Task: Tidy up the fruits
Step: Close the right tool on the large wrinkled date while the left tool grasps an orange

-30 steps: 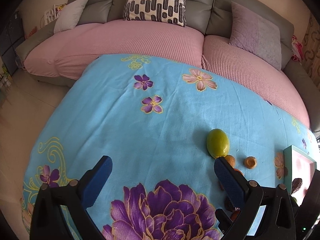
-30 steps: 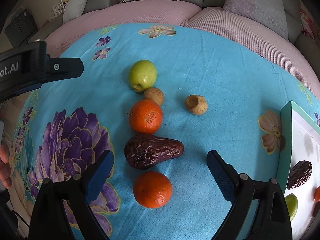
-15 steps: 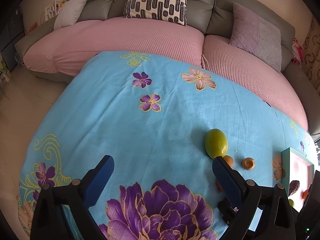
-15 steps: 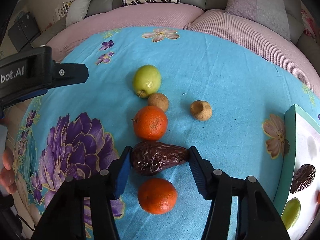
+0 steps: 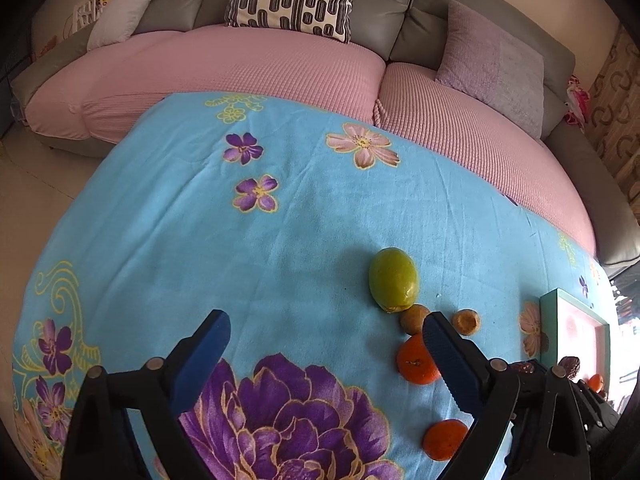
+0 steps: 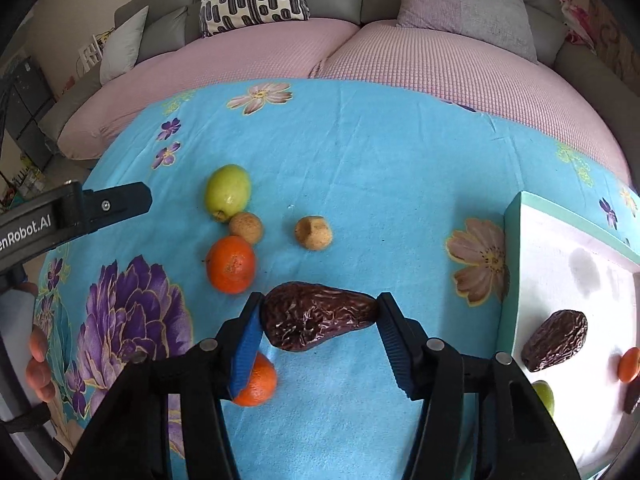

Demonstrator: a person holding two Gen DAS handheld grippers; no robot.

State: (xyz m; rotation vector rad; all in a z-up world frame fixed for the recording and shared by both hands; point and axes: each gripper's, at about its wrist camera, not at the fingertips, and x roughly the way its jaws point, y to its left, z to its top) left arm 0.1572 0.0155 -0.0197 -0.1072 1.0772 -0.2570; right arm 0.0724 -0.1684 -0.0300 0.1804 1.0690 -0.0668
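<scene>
My right gripper is shut on a dark brown wrinkled pear-shaped fruit, held just above the blue flowered cloth. On the cloth lie a green fruit, two small tan fruits, one orange, and a second orange partly behind my left-hand finger. My left gripper hangs over the cloth to the left of the green fruit. Its jaws are closing with nothing between them.
A teal-rimmed white tray stands at the right and holds a dark wrinkled fruit, a small orange and a green fruit. A pink-covered sofa with cushions runs behind the table. A hand shows at the left edge.
My right gripper closed on the dark brown fruit and raised it a little off the cloth, toward the right. My left gripper tilted slightly, so more fruit shows at its right.
</scene>
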